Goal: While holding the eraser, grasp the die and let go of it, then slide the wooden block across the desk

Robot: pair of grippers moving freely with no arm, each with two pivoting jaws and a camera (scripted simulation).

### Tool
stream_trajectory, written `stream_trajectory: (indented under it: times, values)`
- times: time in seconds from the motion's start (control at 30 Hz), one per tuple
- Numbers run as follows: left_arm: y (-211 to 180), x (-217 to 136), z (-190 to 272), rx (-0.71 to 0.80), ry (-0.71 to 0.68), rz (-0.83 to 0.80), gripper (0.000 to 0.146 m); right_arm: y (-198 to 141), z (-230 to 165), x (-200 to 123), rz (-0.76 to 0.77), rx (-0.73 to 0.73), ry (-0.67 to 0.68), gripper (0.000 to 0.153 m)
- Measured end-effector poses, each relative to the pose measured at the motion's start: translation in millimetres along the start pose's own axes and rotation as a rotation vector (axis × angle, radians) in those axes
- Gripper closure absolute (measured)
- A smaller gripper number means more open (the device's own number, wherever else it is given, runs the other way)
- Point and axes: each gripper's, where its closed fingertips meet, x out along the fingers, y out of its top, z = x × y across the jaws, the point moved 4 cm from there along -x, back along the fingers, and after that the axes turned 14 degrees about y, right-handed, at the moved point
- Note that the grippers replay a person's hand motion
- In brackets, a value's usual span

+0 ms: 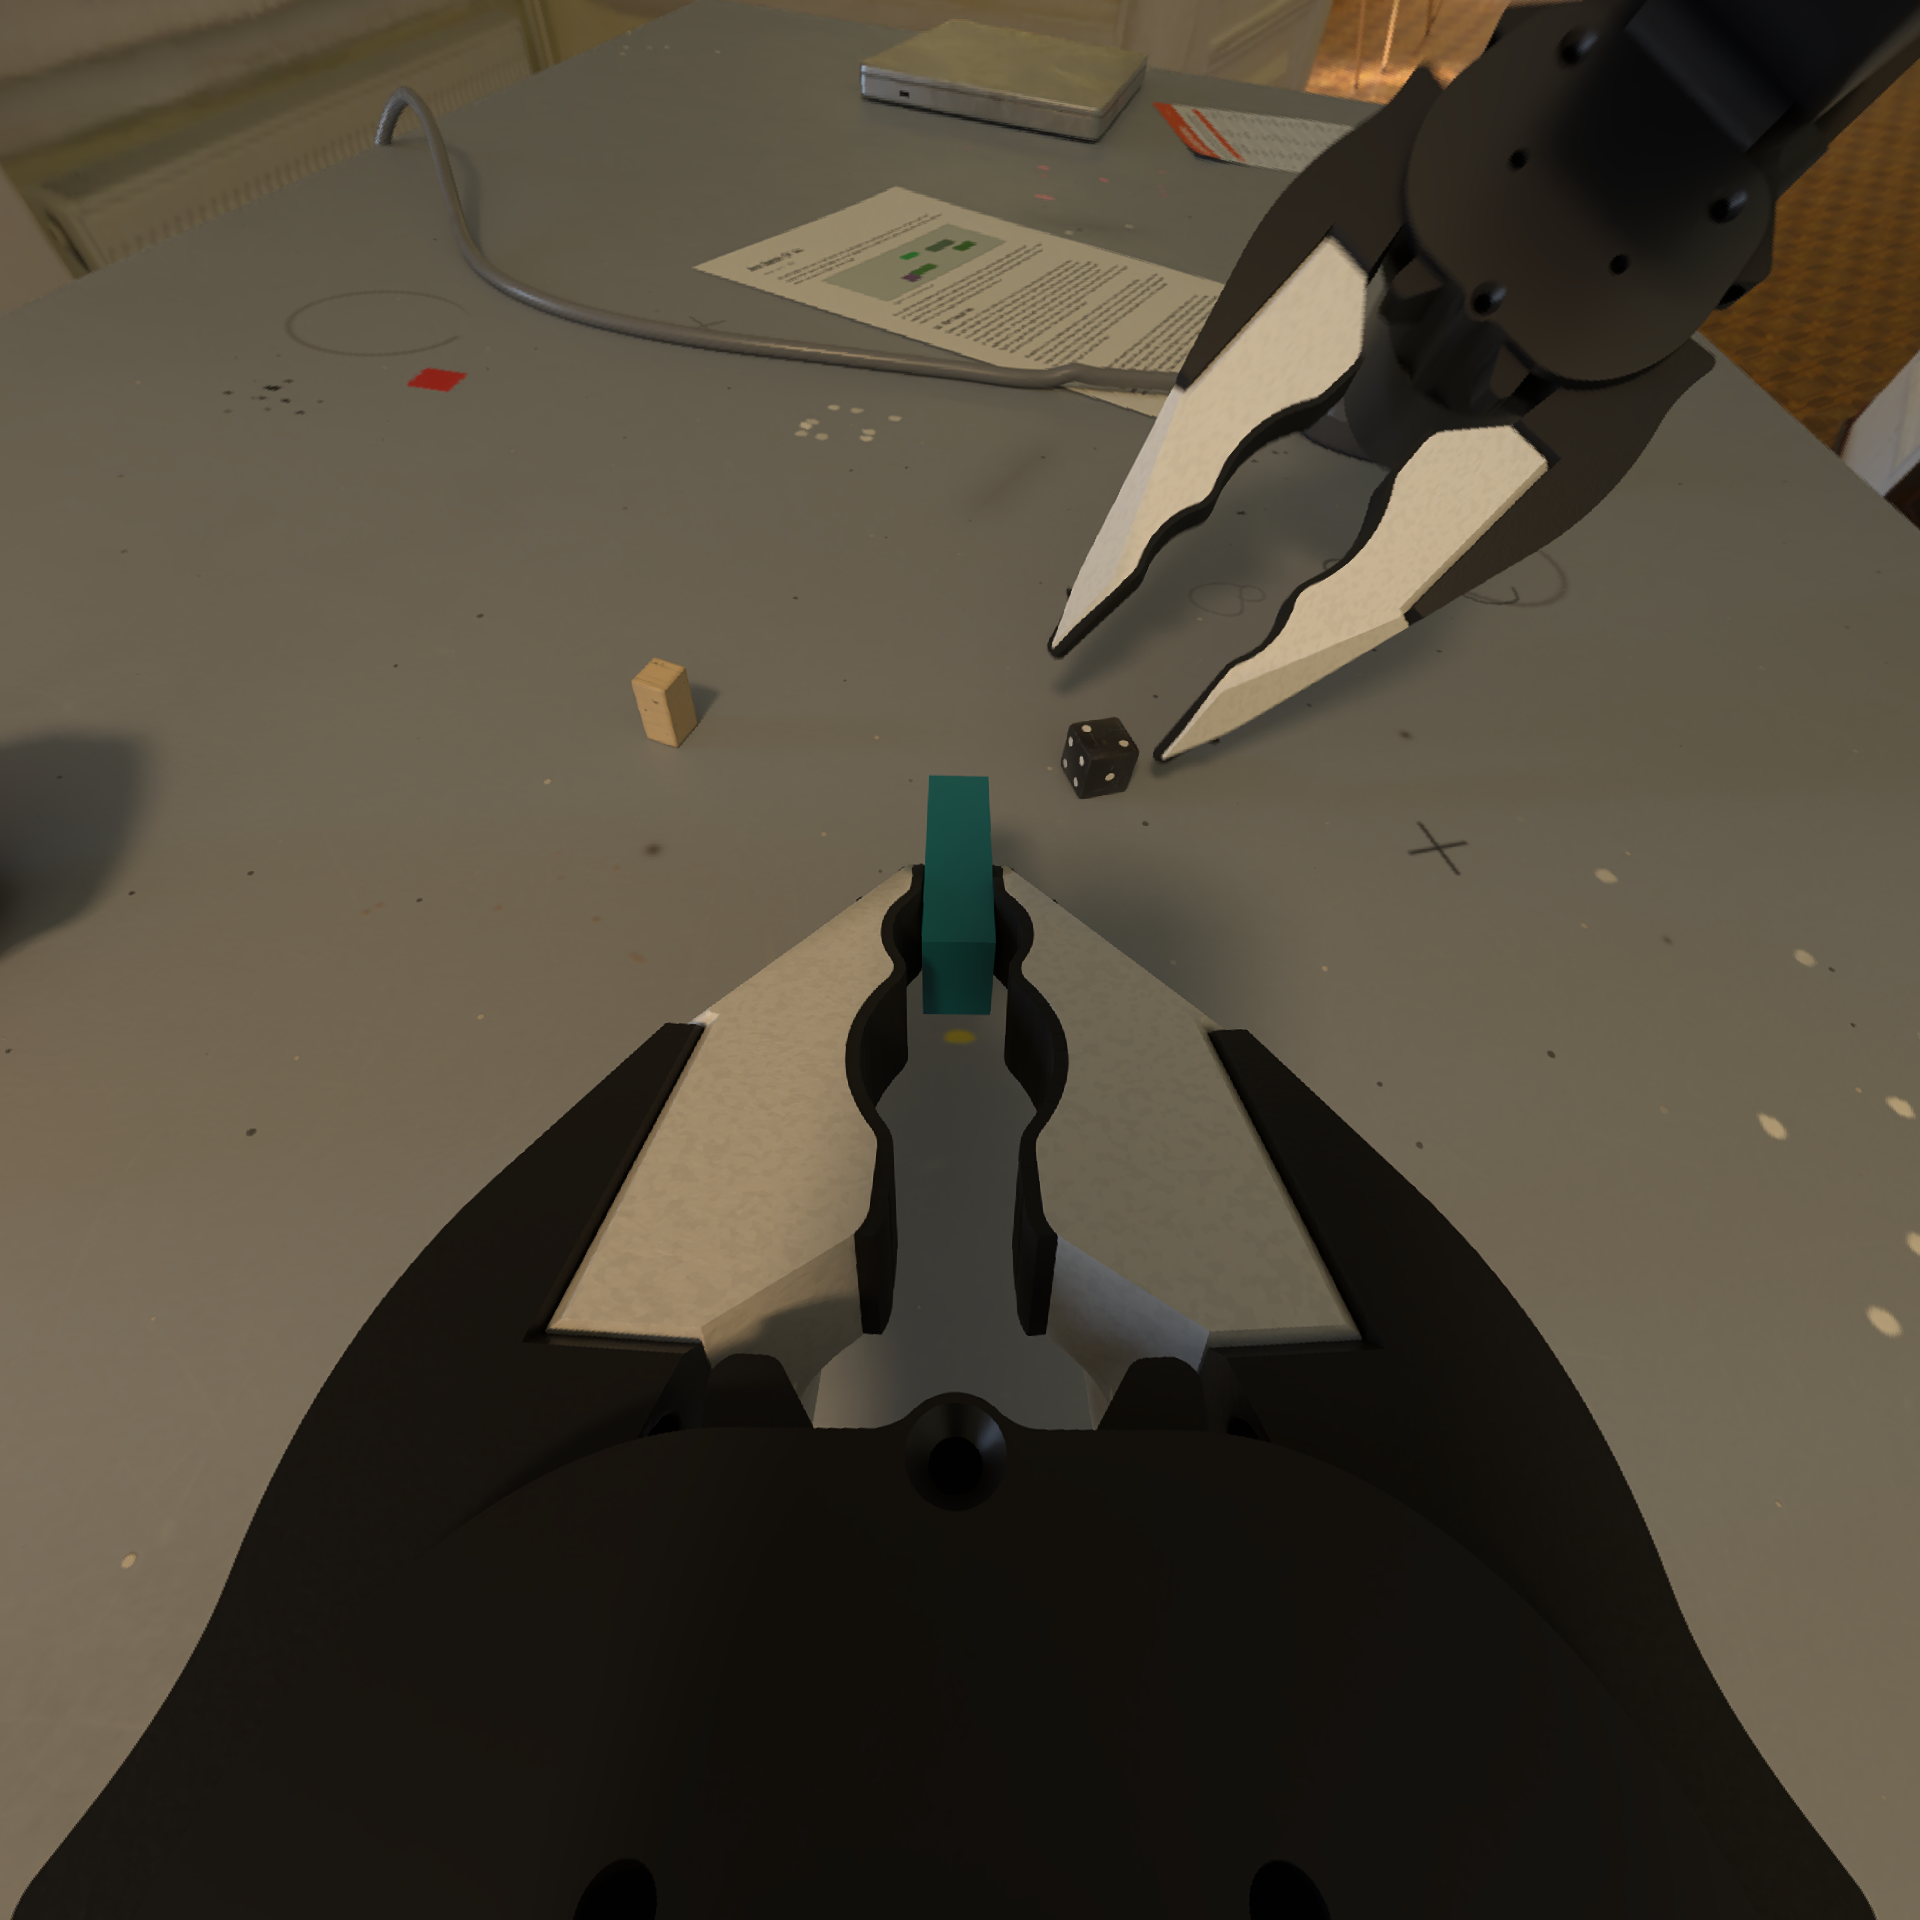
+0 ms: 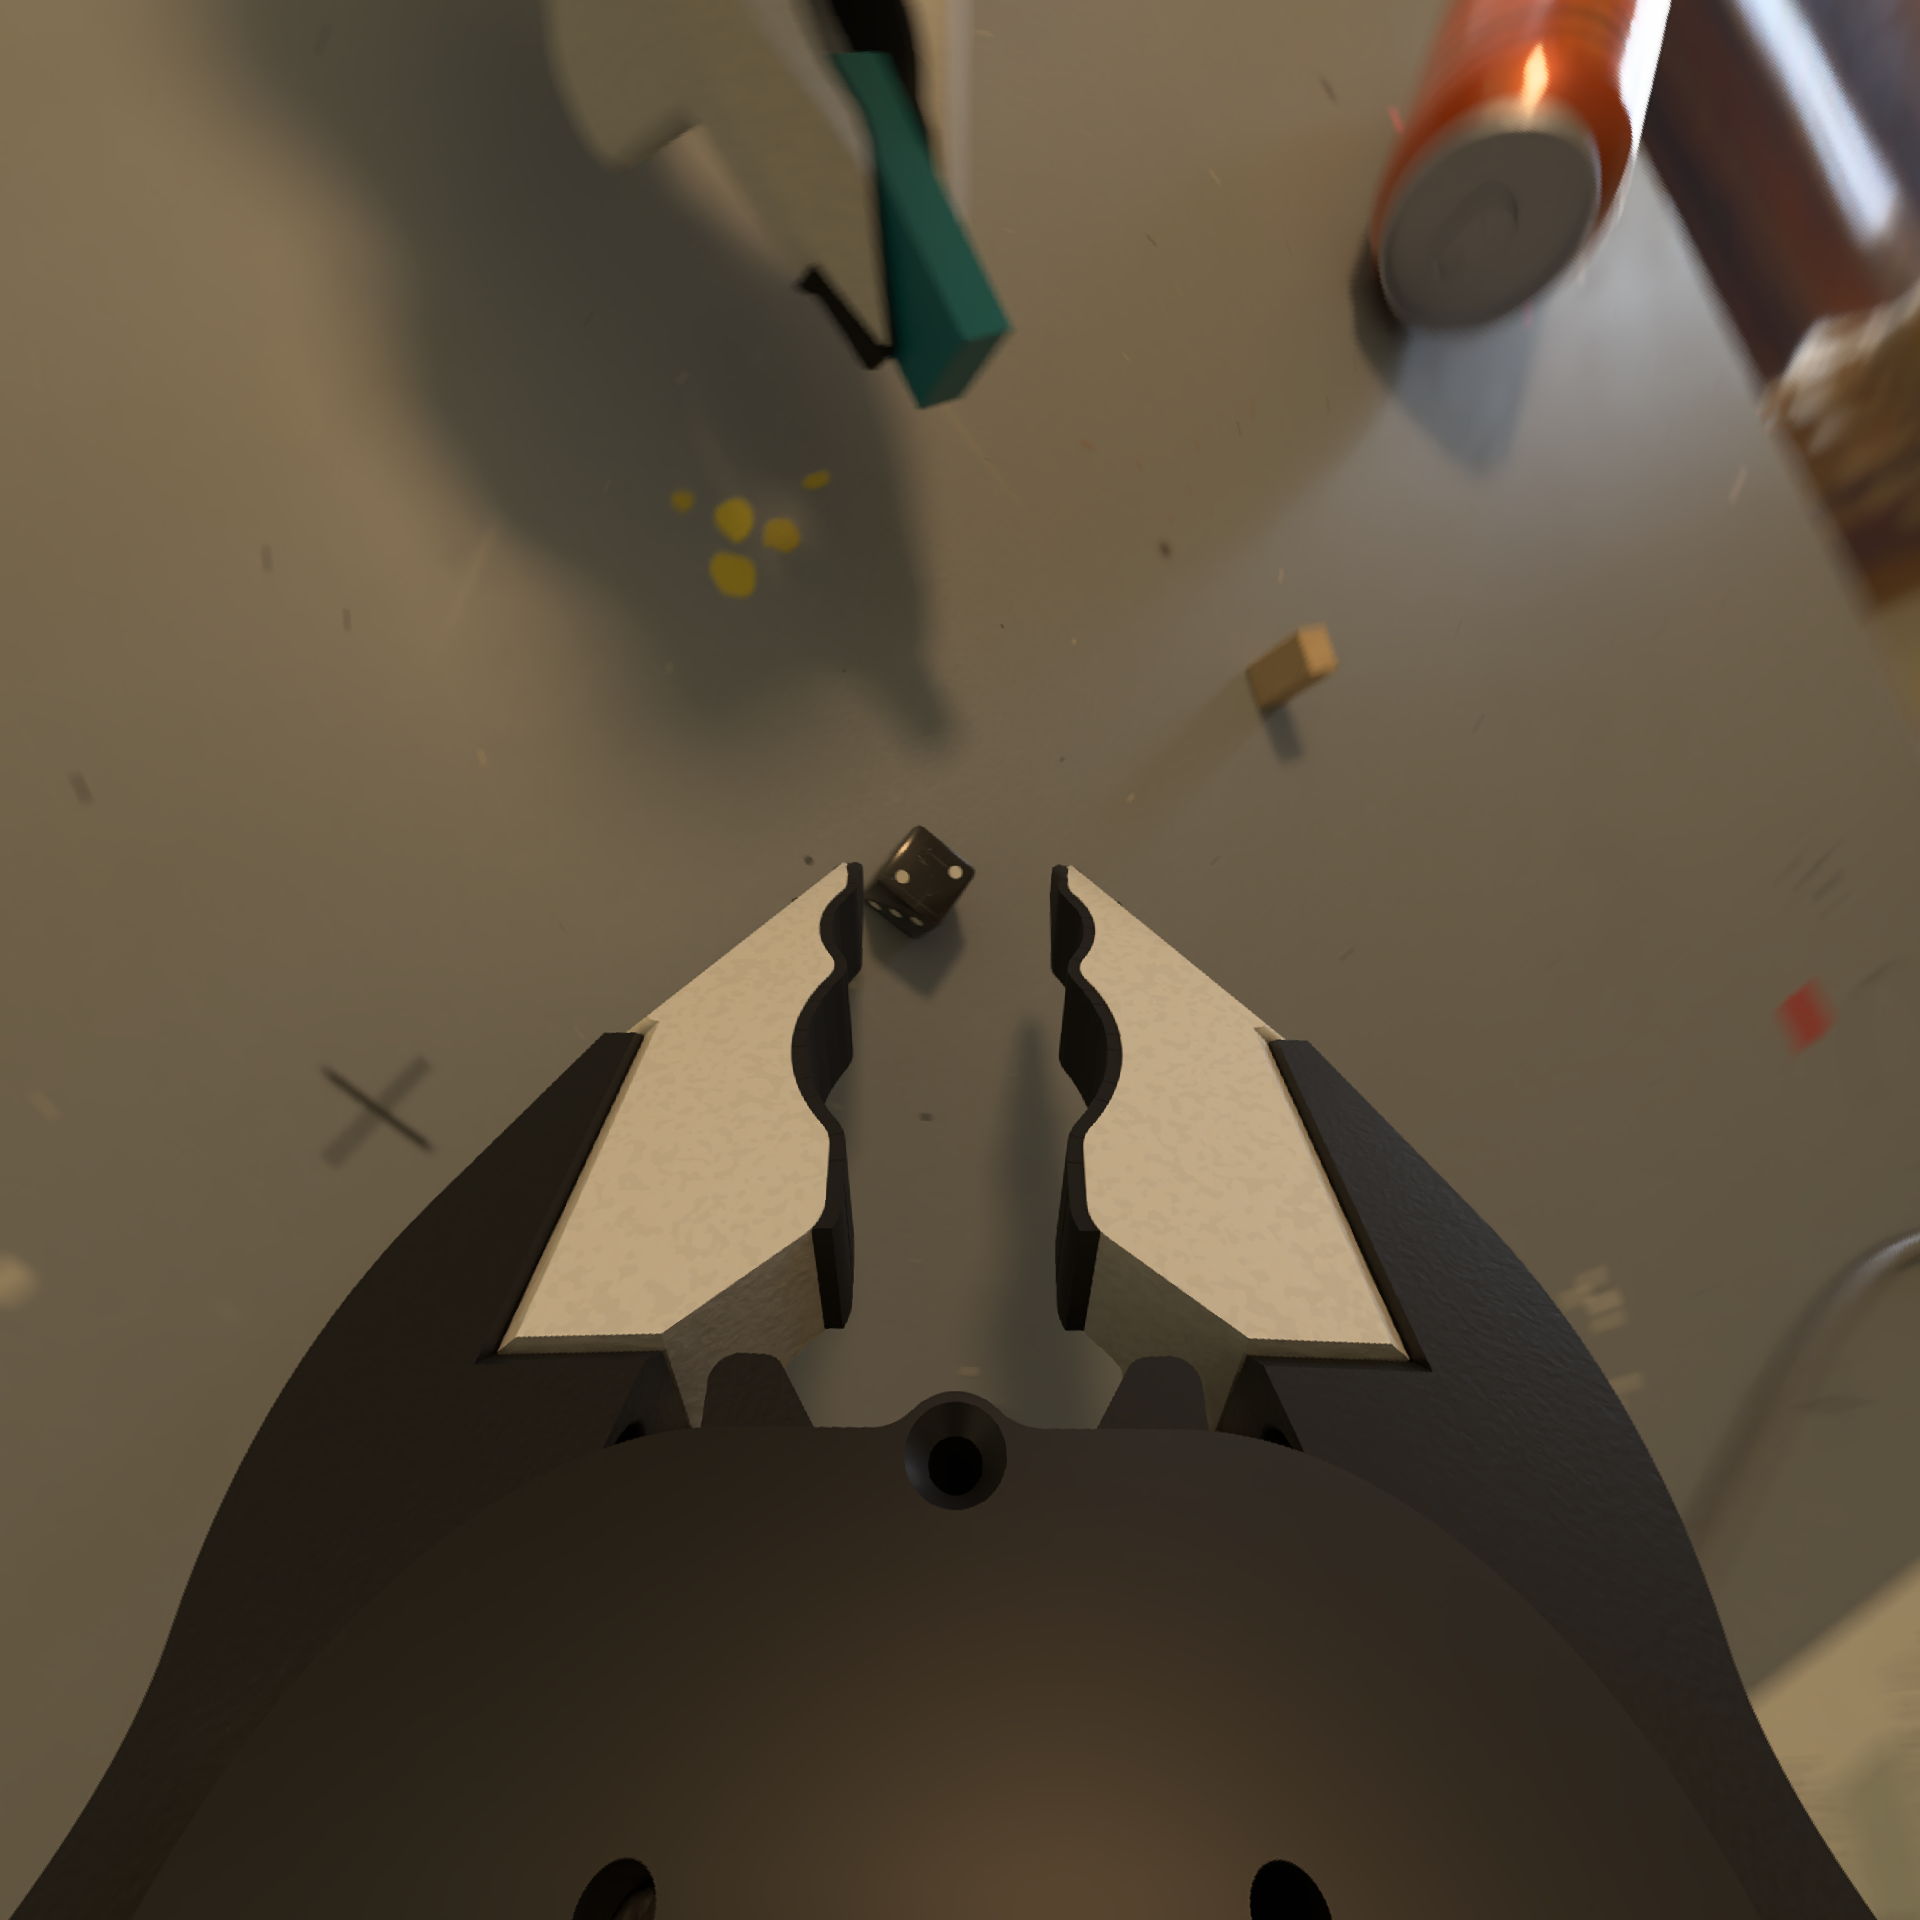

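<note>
My left gripper point(image 1: 957, 871) is shut on a teal eraser point(image 1: 957, 894) and holds it above the grey desk point(image 1: 312, 935). The eraser also shows in the right wrist view point(image 2: 925, 270), sticking out of the left gripper's fingers. A black die point(image 1: 1097, 758) with white pips lies on the desk. My right gripper point(image 2: 957, 871) is open and empty. The die point(image 2: 920, 883) sits just past its tips, close to the left fingertip point(image 2: 854, 883). The right gripper also shows in the left wrist view point(image 1: 1107, 701). A small wooden block point(image 1: 665, 701) stands upright left of the die; it also shows in the right wrist view point(image 2: 1291, 665).
A grey cable point(image 1: 540, 281), a printed sheet point(image 1: 966, 281), a flat silver box point(image 1: 1003, 78) and an orange-edged card point(image 1: 1247, 130) lie at the far side. An orange can point(image 2: 1496, 197) lies on its side past the block. A red square mark point(image 1: 437, 379) is on the desk.
</note>
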Motion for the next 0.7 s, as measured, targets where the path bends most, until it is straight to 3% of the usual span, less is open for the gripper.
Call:
stream_trajectory:
  times: [0.07, 0.2, 0.7]
  values:
    - [1, -1, 1, 0.003, -0.009, 0.010, 0.135, -3, -3, 6, 0.049, 0.197, 0.000, 0.112]
    - [2, -4, 3, 0.021, -0.014, 0.040, 0.135, -3, -11, 16, 0.086, 0.348, -0.035, 0.107]
    - [3, -7, 8, 0.048, -0.046, 0.063, 0.135, -16, 3, 9, 0.095, 0.484, -0.172, 0.116]
